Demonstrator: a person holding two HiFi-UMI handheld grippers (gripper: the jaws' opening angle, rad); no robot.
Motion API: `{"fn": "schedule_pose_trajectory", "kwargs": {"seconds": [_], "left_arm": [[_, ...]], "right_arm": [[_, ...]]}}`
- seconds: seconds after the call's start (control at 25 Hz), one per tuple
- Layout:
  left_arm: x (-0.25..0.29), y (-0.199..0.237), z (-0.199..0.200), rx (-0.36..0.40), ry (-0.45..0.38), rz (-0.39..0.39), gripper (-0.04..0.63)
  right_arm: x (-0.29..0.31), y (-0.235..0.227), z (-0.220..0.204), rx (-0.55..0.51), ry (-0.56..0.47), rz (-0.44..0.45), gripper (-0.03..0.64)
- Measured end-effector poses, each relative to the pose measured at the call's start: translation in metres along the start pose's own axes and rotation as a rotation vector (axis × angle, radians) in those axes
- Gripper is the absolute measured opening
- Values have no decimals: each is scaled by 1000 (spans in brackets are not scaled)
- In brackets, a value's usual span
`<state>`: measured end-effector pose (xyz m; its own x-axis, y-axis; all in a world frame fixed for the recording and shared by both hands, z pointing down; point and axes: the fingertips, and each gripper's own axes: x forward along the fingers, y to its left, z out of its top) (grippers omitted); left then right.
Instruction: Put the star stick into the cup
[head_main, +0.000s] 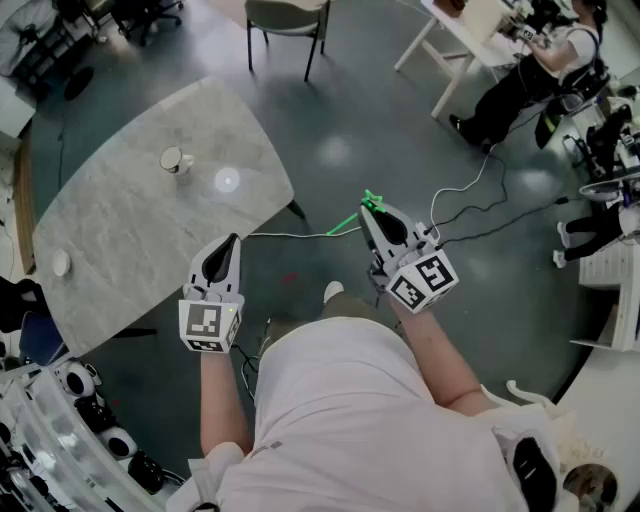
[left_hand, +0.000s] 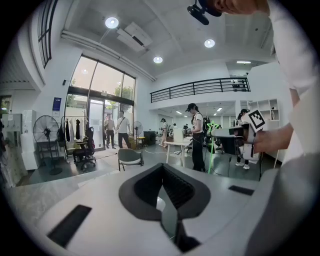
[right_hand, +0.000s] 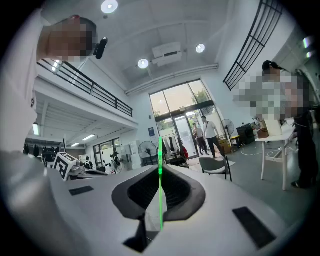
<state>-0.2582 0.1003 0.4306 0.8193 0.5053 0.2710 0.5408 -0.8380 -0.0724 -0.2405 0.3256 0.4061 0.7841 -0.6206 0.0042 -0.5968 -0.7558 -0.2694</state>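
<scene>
No word, brand or number can be read anywhere in these views. The left gripper and the right gripper each bear only black-and-white square markers, patterns without letters. A small blue sign is too small to read.

A grey marbled counter stands on a dark floor, with a small white round object near its left edge. Beyond it stands a chair. To the upper right, a person in dark trousers is at a white desk, and cables trail across the floor. The left gripper view shows tall glass doors, a standing fan beside them, and a balcony railing.
</scene>
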Motion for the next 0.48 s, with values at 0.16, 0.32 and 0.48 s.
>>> {"fn": "schedule_pose_trajectory", "kwargs": {"seconds": [0.16, 0.32, 0.48], "left_arm": [[24, -26, 13, -8, 6, -2, 2], [50, -43, 24, -10, 22, -2, 2], [92, -70, 35, -1, 46, 13, 2]], "right_arm": [[-9, -21, 6, -5, 15, 28, 21], [-16, -46, 12, 27, 9, 45, 21], [-22, -96, 16, 33, 9, 61, 21]]}}
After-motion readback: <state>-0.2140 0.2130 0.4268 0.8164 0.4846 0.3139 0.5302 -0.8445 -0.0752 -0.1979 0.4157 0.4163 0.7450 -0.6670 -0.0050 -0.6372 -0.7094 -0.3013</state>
